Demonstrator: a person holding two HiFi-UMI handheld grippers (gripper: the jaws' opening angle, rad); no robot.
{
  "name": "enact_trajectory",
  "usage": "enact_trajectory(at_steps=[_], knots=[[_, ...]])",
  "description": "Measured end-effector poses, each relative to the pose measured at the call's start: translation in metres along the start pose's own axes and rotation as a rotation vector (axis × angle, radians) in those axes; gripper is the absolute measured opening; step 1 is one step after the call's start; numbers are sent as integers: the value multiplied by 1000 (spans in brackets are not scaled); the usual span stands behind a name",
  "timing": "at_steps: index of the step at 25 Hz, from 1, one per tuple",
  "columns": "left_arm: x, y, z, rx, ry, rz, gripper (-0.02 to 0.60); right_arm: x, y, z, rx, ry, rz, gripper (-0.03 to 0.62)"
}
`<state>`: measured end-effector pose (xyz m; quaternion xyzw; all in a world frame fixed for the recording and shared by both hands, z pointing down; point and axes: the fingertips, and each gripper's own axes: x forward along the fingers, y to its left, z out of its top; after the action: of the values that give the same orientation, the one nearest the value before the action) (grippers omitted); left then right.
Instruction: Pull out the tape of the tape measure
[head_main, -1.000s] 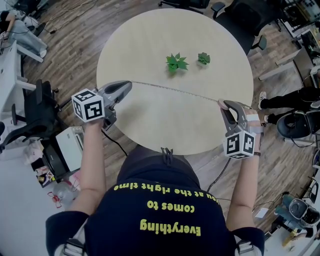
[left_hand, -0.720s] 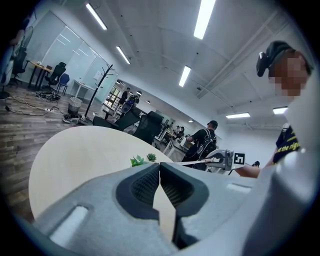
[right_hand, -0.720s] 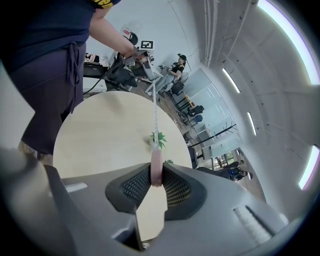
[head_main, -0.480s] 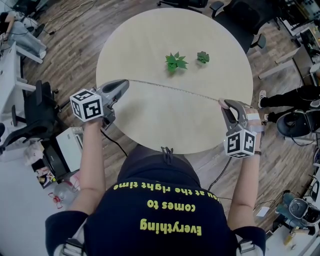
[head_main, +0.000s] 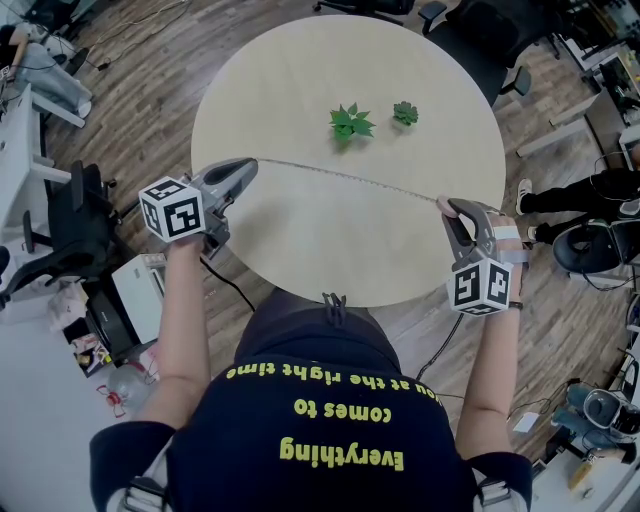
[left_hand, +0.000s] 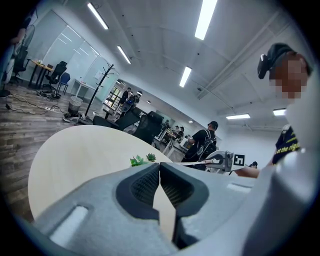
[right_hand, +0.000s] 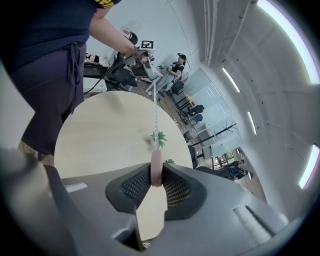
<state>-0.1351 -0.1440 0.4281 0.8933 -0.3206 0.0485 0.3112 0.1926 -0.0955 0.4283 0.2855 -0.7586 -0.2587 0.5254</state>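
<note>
The only legible writing was yellow lettering on the person's dark navy T-shirt (head_main: 320, 405), upside down in the head view: "Everything comes to", a partly hidden word, then "at the right time".

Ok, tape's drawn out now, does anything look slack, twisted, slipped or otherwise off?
Nothing stands out. The tape runs in a straight, taut-looking line over the table from the left gripper, shut on its end, to the right gripper, clamped on the pink case. The small plants stand clear of it.
</note>
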Motion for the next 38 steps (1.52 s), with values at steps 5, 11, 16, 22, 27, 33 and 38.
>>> enact_trajectory(at_steps=[5, 11, 16, 22, 27, 33, 38], knots=[[3, -5, -1, 3, 6, -12, 8, 0, 1, 4, -2, -5, 2, 83], [8, -8, -3, 5, 15, -26, 8, 2, 2, 5, -1, -11, 5, 83], [9, -11, -4, 7, 23, -37, 8, 3, 3, 8, 2, -18, 9, 83], [13, -15, -5, -6, 26, -55, 8, 5, 3, 11, 4, -22, 11, 83], [17, -23, -7, -4, 34, -77, 8, 7, 5, 13, 5, -26, 15, 83], [23, -29, -13, -4, 49, -94, 8, 8, 6, 16, 7, -32, 16, 83], [27, -36, -18, -4, 57, -113, 8, 7, 7, 18, 3, -36, 15, 83]])
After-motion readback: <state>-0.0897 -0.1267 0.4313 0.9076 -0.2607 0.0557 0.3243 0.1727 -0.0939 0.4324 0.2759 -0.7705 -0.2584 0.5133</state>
